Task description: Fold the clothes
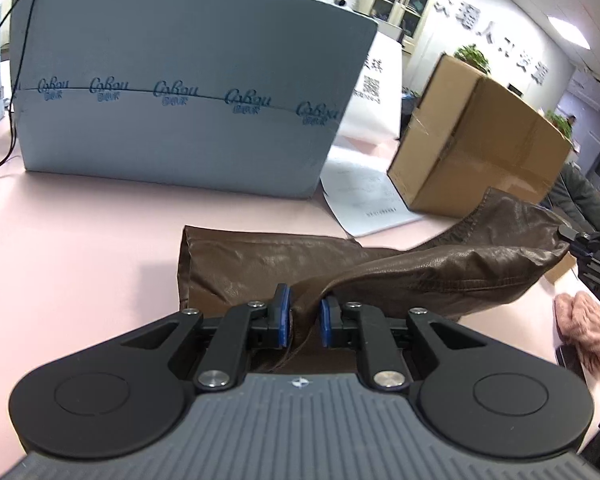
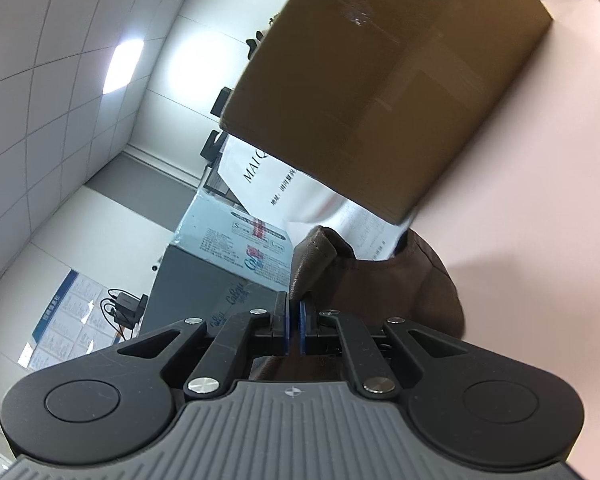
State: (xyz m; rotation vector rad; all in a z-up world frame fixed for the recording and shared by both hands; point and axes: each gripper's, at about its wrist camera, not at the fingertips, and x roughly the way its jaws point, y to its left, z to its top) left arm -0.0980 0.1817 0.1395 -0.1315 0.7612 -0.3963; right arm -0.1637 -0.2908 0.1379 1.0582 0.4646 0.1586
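A brown leather-look garment (image 1: 284, 264) lies partly on the pink table (image 1: 80, 240), its right part lifted off the surface. My left gripper (image 1: 305, 316) is shut on a bunched fold of the garment near its front edge. At the right edge of the left wrist view, my right gripper (image 1: 572, 240) holds the raised far end of the cloth. In the right wrist view, my right gripper (image 2: 294, 320) is shut on a hemmed edge of the brown garment (image 2: 380, 284), which hangs over the table.
A grey-blue printed box (image 1: 180, 80) stands at the back of the table. A cardboard box (image 1: 480, 140) sits to its right, with white paper sheets (image 1: 364, 196) in front. A pink fuzzy item (image 1: 584, 328) lies at the right. A black cable (image 1: 16, 80) hangs at the left.
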